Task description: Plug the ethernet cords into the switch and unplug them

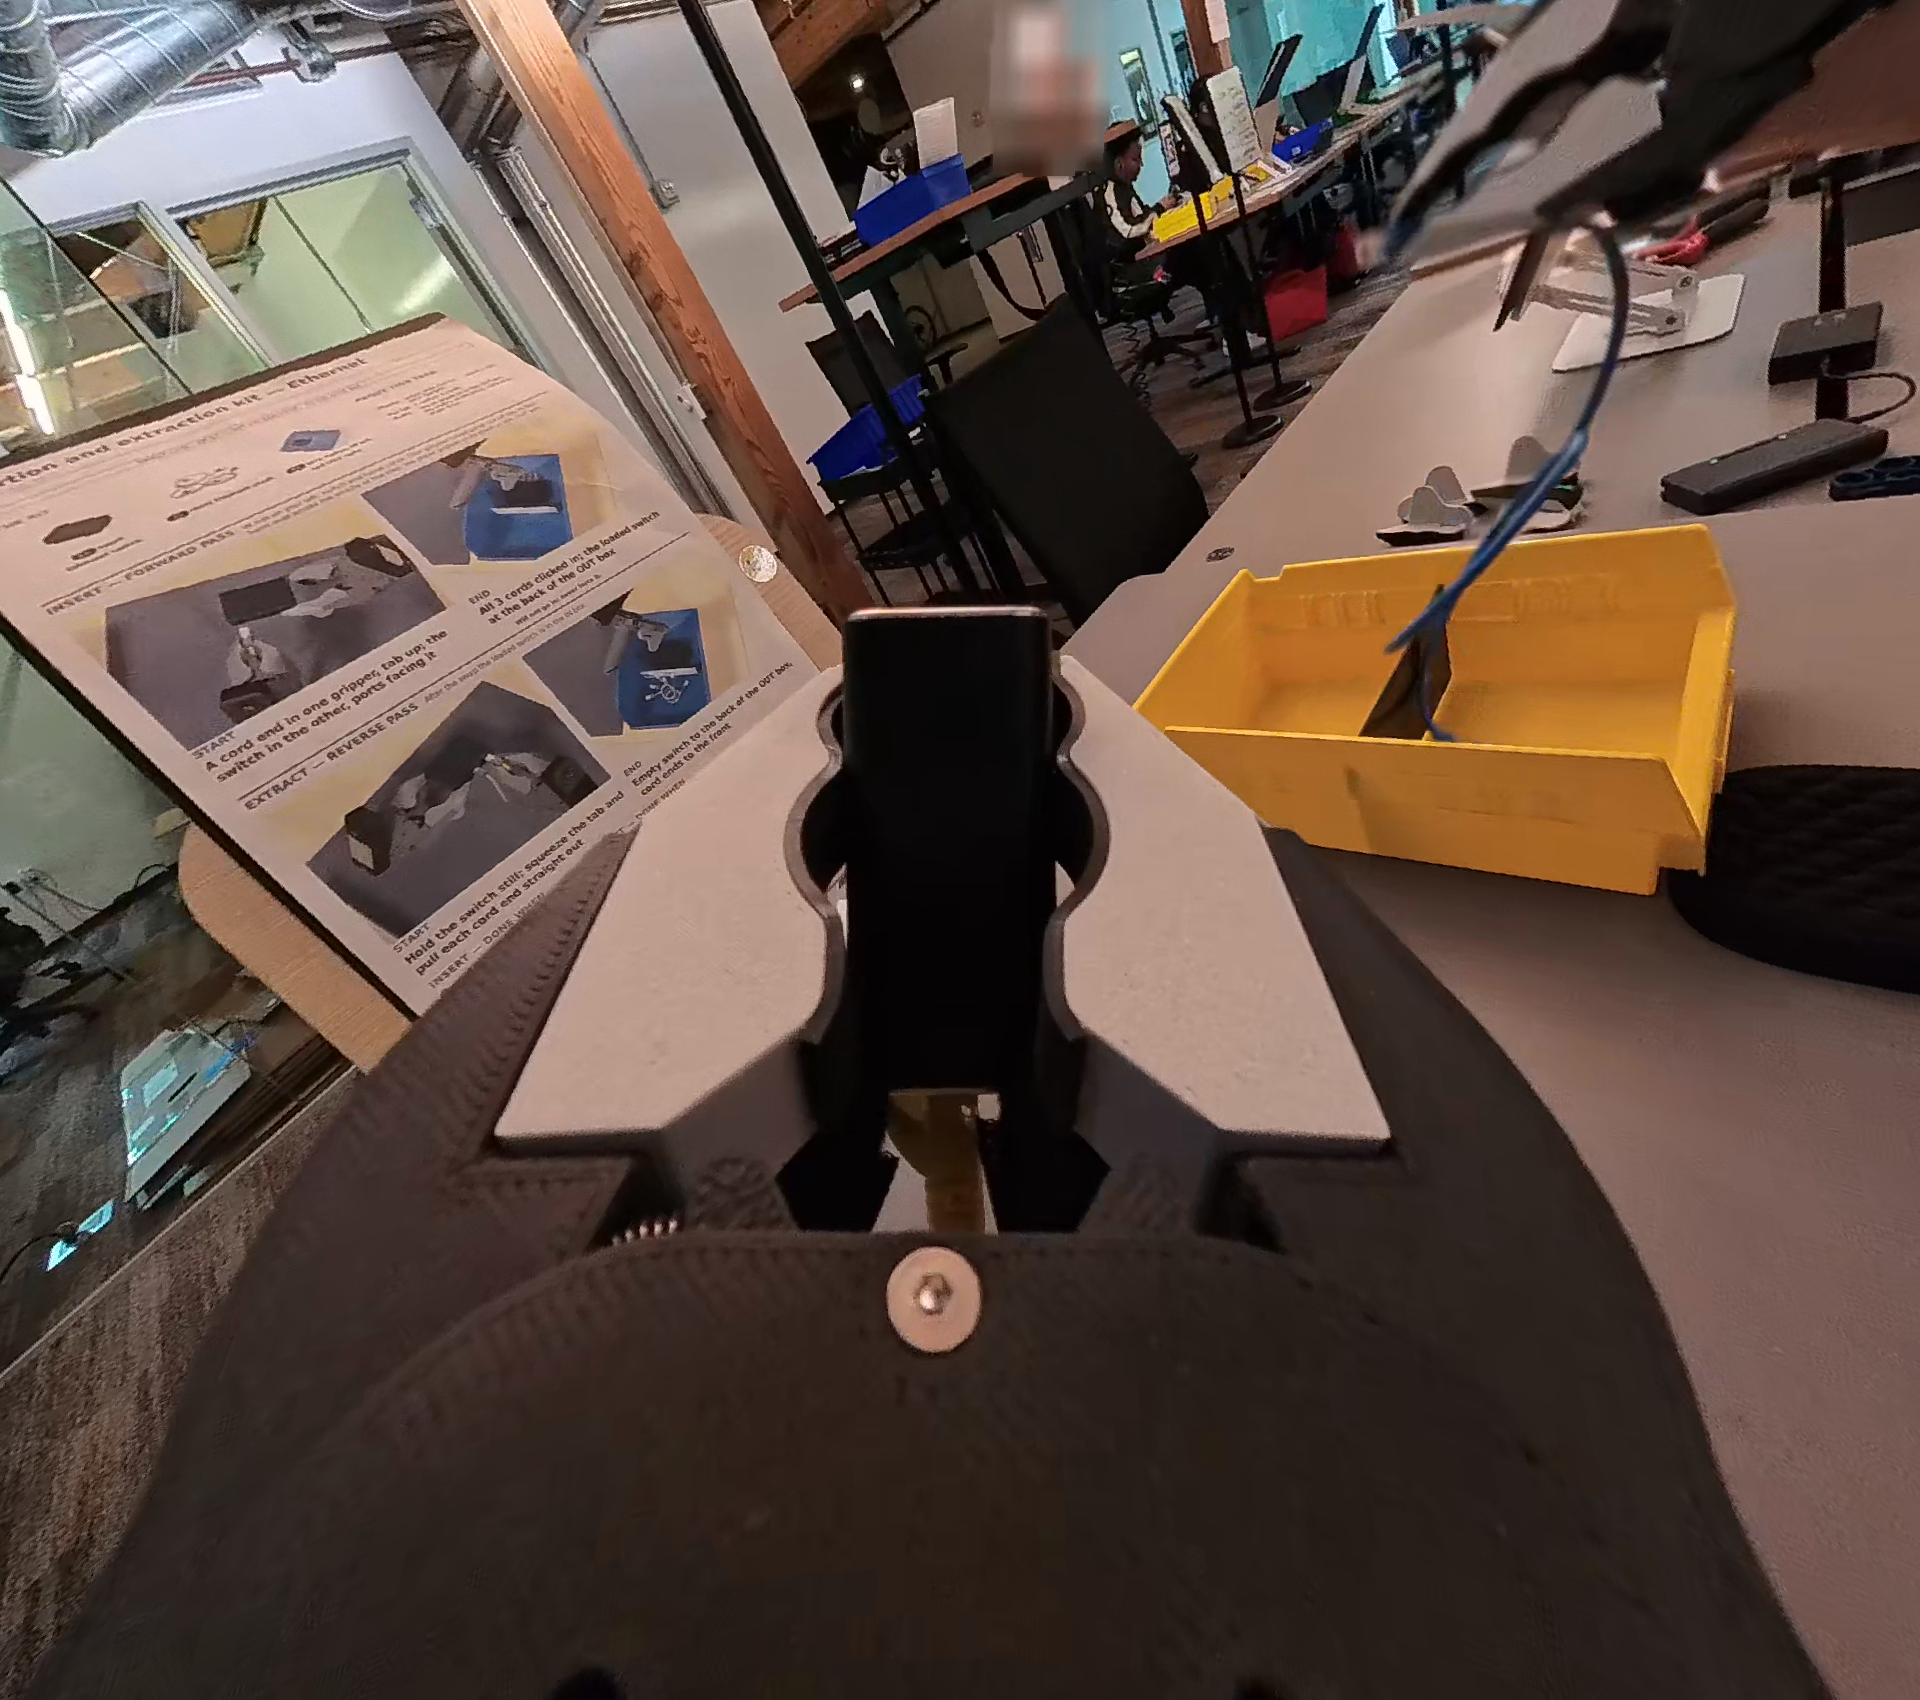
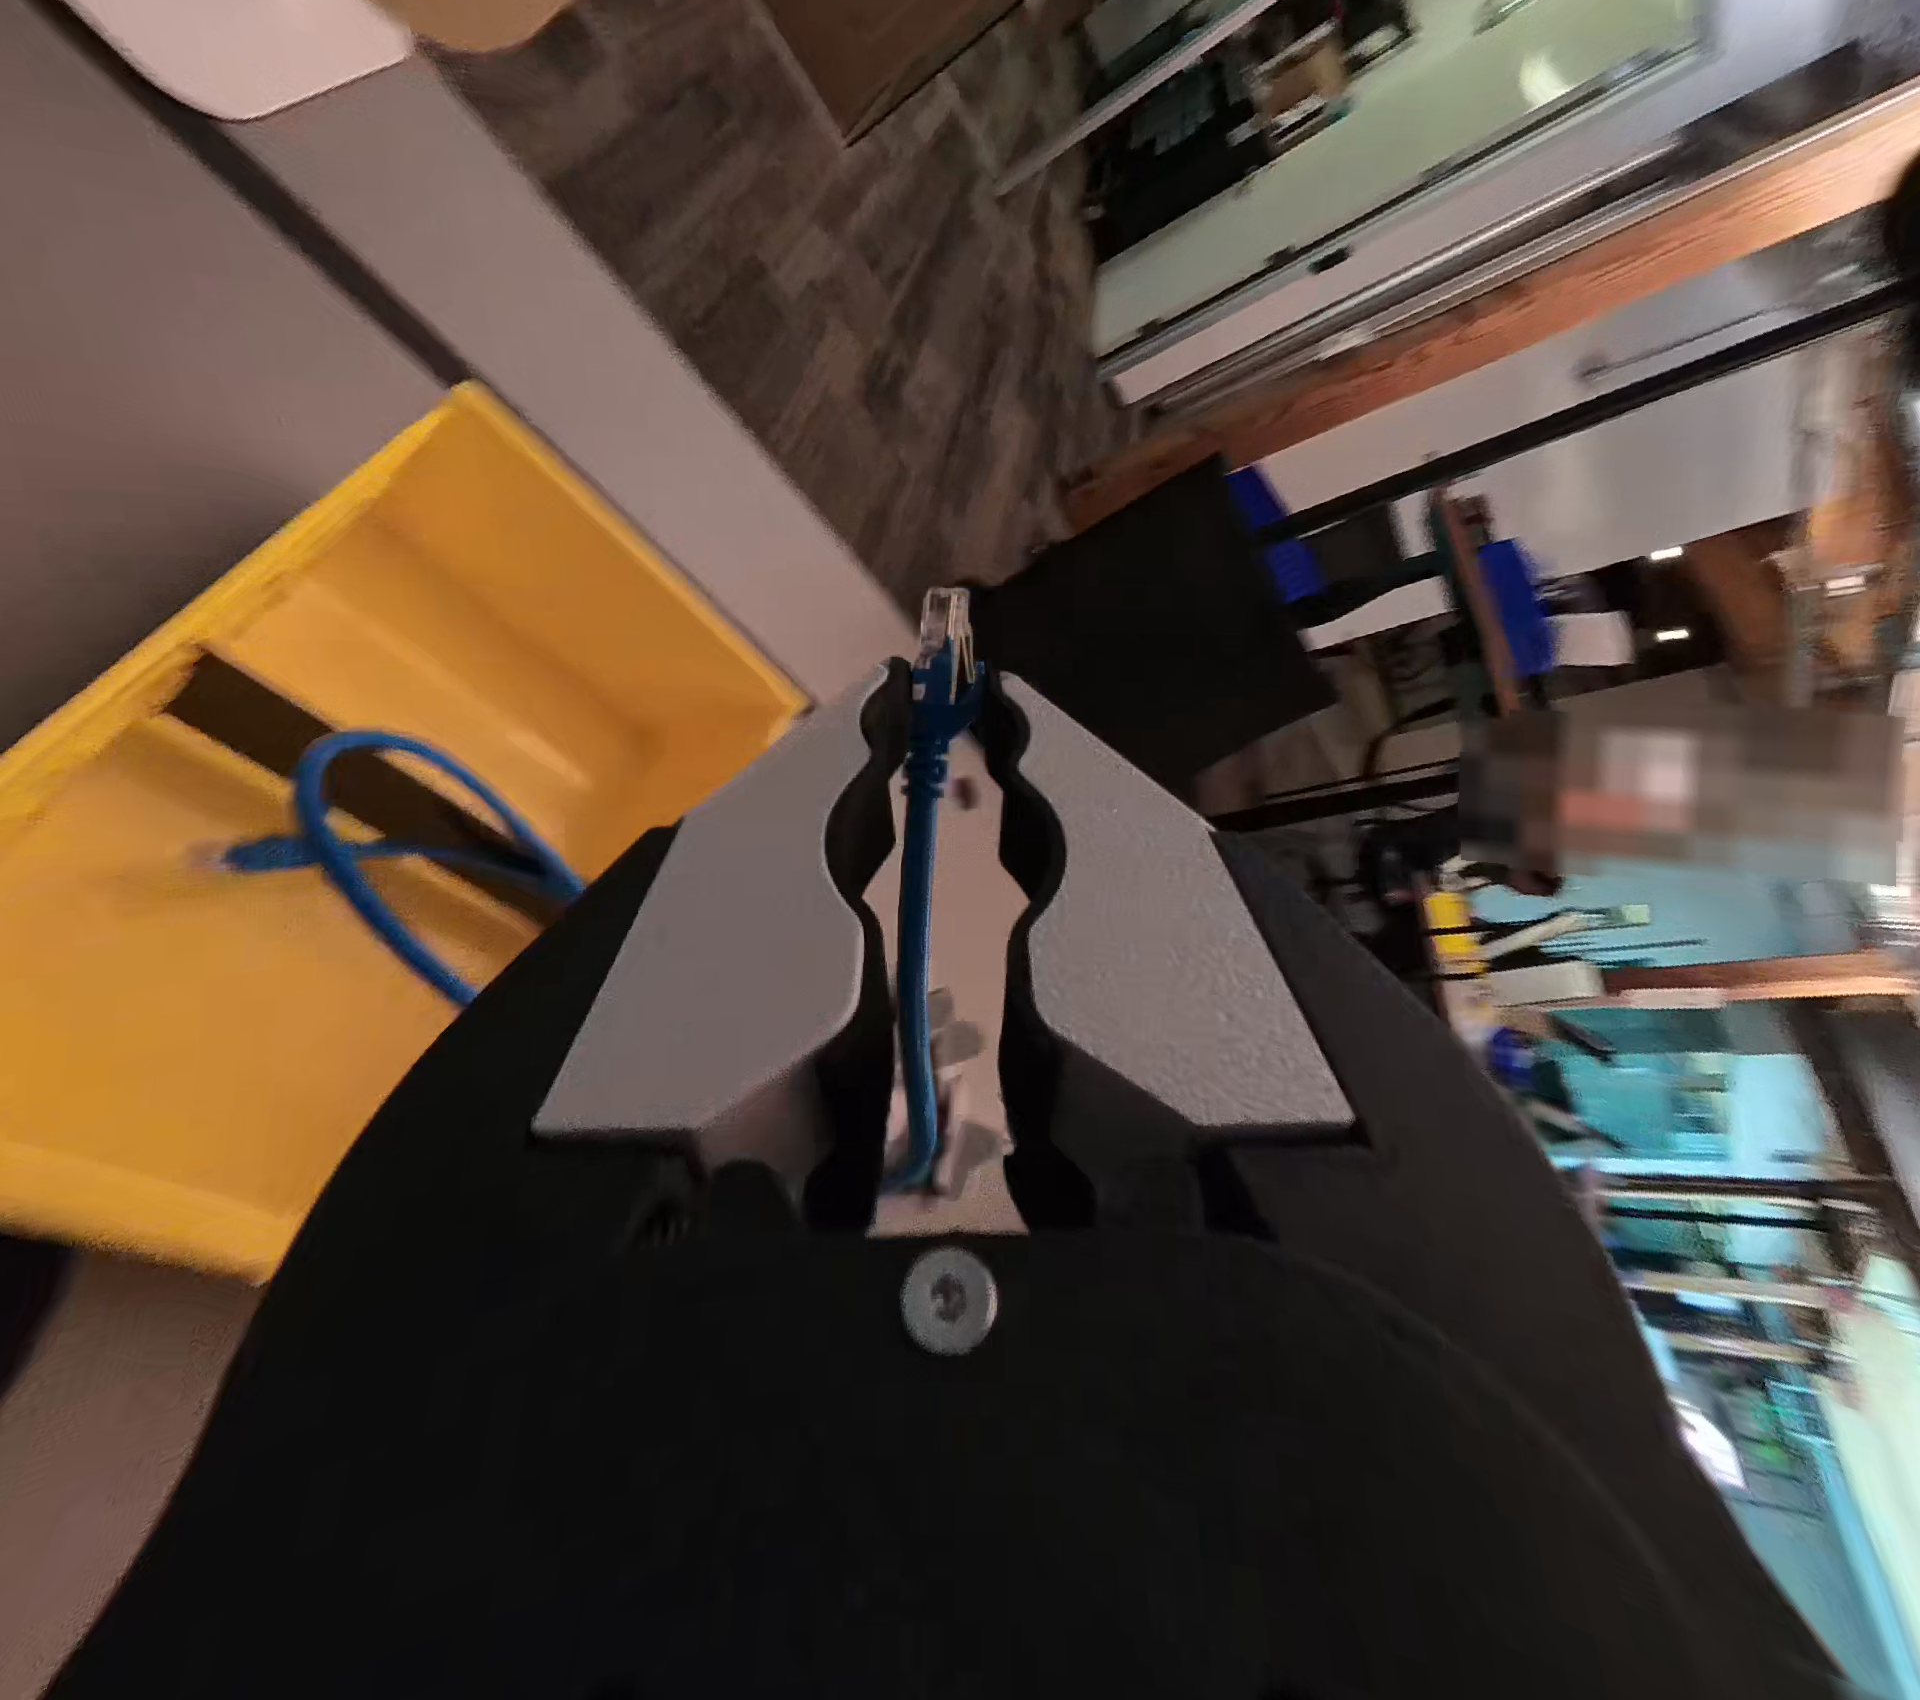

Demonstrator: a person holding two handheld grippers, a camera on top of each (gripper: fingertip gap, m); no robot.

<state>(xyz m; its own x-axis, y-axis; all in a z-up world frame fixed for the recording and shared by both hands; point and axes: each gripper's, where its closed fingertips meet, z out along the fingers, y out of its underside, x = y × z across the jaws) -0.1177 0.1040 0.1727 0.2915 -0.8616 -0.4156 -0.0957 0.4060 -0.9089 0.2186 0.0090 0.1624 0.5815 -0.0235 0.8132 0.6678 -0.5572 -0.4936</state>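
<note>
My left gripper (image 1: 948,694) is shut on the black switch (image 1: 943,777), held upright above the table; its ports are hidden from this view. My right gripper (image 2: 940,689) is shut on a blue ethernet cord (image 2: 920,902) just behind its clear plug (image 2: 945,616), which sticks out past the fingertips. The cord's slack loops down into the yellow bin (image 2: 343,829). In the left wrist view the right gripper (image 1: 1455,196) is high at the upper right, with the blue cord (image 1: 1538,497) hanging from it into the yellow bin (image 1: 1455,705).
An instruction sheet on a board (image 1: 343,611) stands at the left. A black divider (image 1: 1403,684) splits the bin. A black round pad (image 1: 1818,871) lies right of the bin. Small dark devices (image 1: 1766,461) and grey parts (image 1: 1439,502) lie behind it. A black chair (image 1: 1060,455) stands beyond the table edge. Left tips to right tips: about 35 centimetres.
</note>
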